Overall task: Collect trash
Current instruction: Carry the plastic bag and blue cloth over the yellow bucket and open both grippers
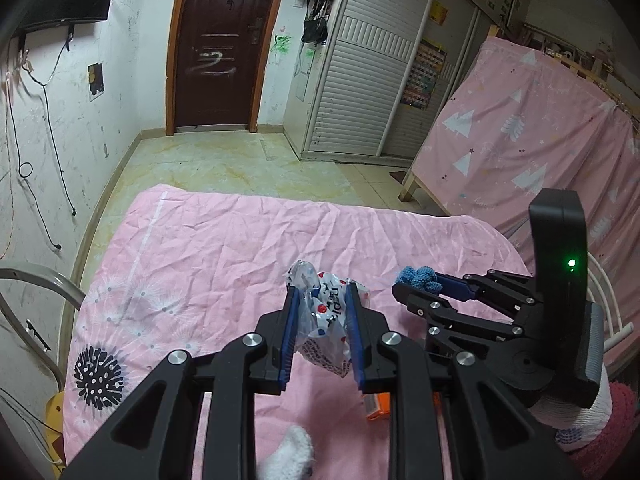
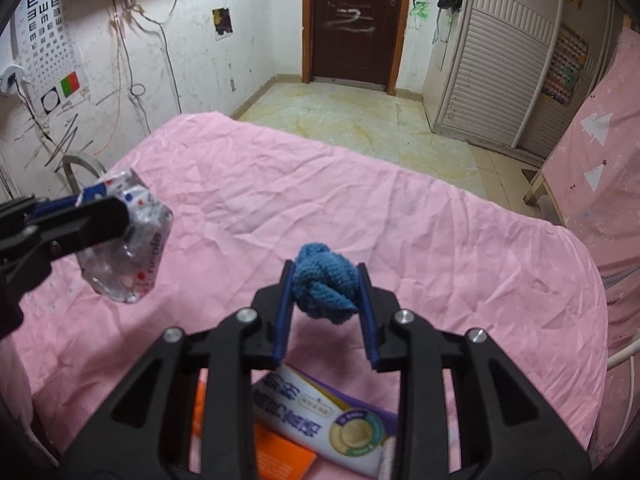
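Note:
My left gripper (image 1: 322, 293) is shut on a crumpled clear plastic wrapper (image 1: 325, 322) with red and blue dots, held above the pink bed sheet (image 1: 208, 248). To its right, my right gripper (image 1: 405, 287) is shut on a blue knitted ball (image 1: 418, 277). In the right wrist view the blue knitted ball (image 2: 325, 292) is squeezed between the blue pads (image 2: 283, 312) of the right gripper (image 2: 326, 269). The left gripper (image 2: 116, 210) comes in from the left edge with the wrapper (image 2: 138, 248) bulging out below its fingers.
Under the grippers lie an orange box (image 2: 280, 456), a white and purple box (image 2: 332, 420) and a white fuzzy sock (image 1: 288, 456). A metal rail (image 1: 40, 276) stands left of the bed, and a pink-curtained bunk (image 1: 532, 136) right. Tiled floor (image 2: 360, 116) reaches the brown door (image 2: 356, 20).

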Tool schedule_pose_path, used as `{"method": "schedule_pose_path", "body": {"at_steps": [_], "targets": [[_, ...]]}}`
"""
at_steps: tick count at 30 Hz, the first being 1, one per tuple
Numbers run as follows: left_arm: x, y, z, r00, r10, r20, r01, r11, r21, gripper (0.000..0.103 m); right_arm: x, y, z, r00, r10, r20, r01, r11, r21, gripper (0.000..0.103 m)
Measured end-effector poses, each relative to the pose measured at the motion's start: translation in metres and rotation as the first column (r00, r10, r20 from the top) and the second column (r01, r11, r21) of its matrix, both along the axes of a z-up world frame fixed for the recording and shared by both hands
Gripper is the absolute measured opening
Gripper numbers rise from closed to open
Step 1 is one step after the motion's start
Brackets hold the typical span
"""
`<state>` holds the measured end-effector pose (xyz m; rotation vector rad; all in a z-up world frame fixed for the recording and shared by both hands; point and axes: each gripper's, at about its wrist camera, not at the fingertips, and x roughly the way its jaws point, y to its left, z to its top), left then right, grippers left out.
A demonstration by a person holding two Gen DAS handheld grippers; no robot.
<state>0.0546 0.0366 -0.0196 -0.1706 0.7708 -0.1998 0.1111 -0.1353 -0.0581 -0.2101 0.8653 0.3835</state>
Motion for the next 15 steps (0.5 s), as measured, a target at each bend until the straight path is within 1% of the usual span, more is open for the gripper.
{"method": "schedule_pose_path", "body": {"at_steps": [2,9,15], "targets": [[-0.002,-0.007,0.004,1.000,-0.009,0.005,0.009,1.000,0.006,0.013,-0.003,-0.011,0.005,1.000,-0.014,0.007,0.014,0.999,0.034,0.028],[-0.010,-0.043,0.017,0.998,-0.060,0.025,0.059,0.998,0.037,0.013,-0.016,-0.052,0.016,0.995,-0.087,0.038,0.083,0.992,0.090,0.028],[-0.017,-0.085,0.029,0.992,-0.117,0.039,0.115,0.992,0.057,0.013,-0.036,-0.111,0.028,0.980,-0.179,0.082,0.166,0.975,0.149,0.028]]}}
